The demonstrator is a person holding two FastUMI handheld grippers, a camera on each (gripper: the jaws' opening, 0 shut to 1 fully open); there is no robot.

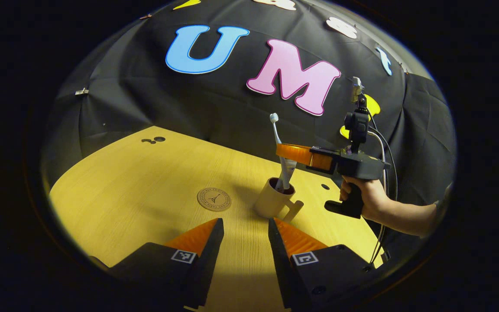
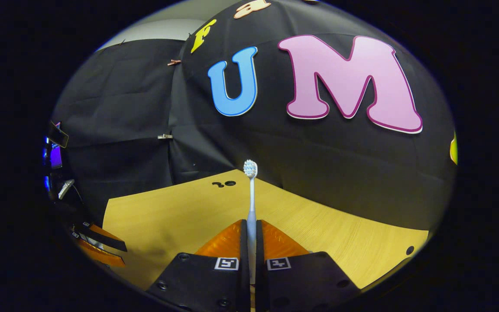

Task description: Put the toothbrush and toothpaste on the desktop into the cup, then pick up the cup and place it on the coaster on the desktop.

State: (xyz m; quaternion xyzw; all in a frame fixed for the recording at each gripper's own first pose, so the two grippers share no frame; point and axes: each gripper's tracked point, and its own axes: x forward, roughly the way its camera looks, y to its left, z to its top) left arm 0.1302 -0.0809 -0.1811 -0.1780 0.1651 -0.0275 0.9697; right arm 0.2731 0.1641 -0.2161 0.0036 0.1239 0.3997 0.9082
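A beige cup (image 1: pixel 270 202) stands on the wooden desktop (image 1: pixel 145 190), its handle turned toward me. A white toothbrush (image 1: pixel 277 134) stands upright with its lower end inside the cup and its bristles on top. My right gripper (image 1: pixel 280 151) is shut on the brush's shaft above the rim, and a white toothpaste tube (image 1: pixel 290 168) stands in the cup beside it. In the right gripper view the toothbrush (image 2: pixel 251 203) rises between the pressed orange fingers of that gripper (image 2: pixel 251 227). My left gripper (image 1: pixel 243 229) is open, low and just short of the cup. The round coaster (image 1: pixel 214 199) lies left of the cup.
A hand (image 1: pixel 368 201) holds the right gripper from the right side. Small holes mark the desktop near the back wall (image 1: pixel 154 140) and right of the cup (image 1: pixel 325 187). The left gripper (image 2: pixel 98 247) shows at the left edge of the right gripper view.
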